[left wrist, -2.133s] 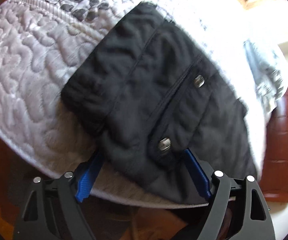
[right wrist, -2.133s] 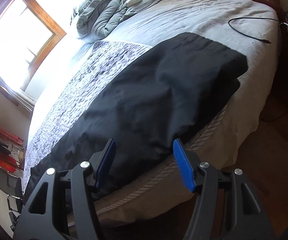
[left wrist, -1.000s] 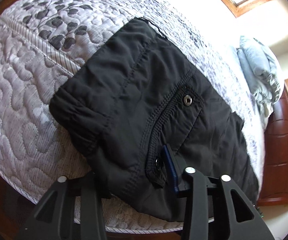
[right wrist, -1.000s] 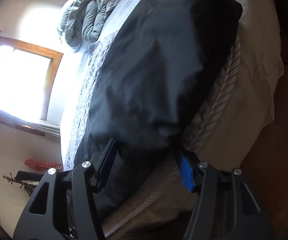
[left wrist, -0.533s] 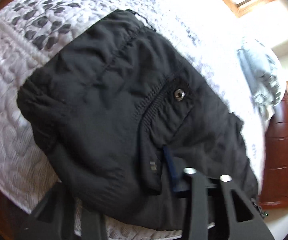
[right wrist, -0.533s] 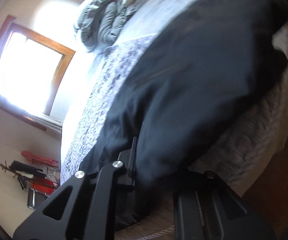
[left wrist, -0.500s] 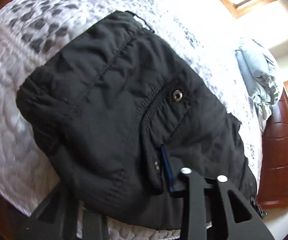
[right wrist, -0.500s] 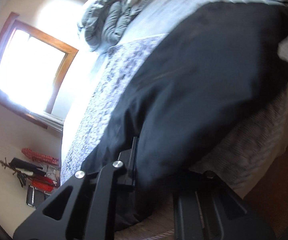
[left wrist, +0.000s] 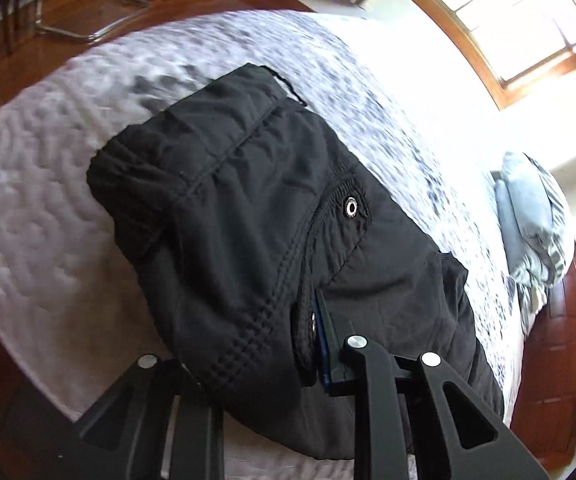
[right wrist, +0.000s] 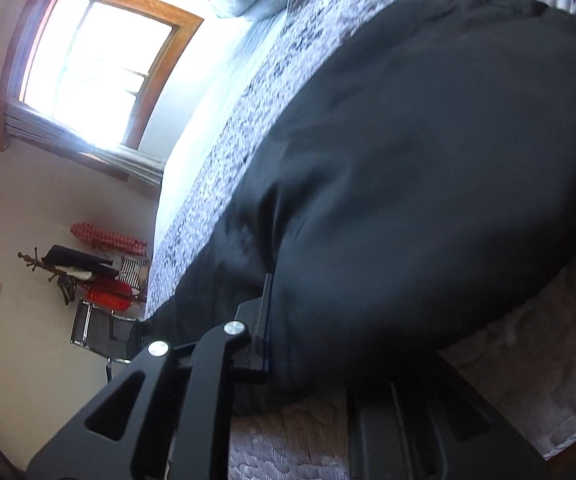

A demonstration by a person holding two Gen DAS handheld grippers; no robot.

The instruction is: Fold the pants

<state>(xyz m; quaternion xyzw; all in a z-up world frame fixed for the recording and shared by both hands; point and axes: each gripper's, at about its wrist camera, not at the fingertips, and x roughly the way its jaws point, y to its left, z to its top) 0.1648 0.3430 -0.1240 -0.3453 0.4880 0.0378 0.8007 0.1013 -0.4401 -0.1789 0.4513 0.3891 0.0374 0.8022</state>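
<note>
Black pants (left wrist: 248, 220) lie folded lengthwise along the near edge of a quilted bed (left wrist: 48, 208). The waistband end sits at upper left, and a pocket flap with a metal snap (left wrist: 351, 207) faces up. My left gripper (left wrist: 288, 332) is shut on the pants' near edge by the pocket, and its left finger is buried under the cloth. In the right wrist view the pants (right wrist: 428, 160) fill the frame. My right gripper (right wrist: 288, 320) pinches their near edge; its jaws are opening slightly, the cloth is still between them, and the right finger is hidden beneath.
A bunched grey duvet (left wrist: 528, 216) lies by the wooden headboard (left wrist: 556, 360). The quilt (right wrist: 308, 440) hangs over the bed's side. A metal chair (left wrist: 68, 12) stands on the wood floor beyond the foot. A coat rack (right wrist: 88, 276) and a window (right wrist: 96, 68) are at the wall.
Both grippers closed on the pants' near edge, having stood open around it a second ago. Both hands then moved sideways with the cloth, which has bunched and lifted at the edge.
</note>
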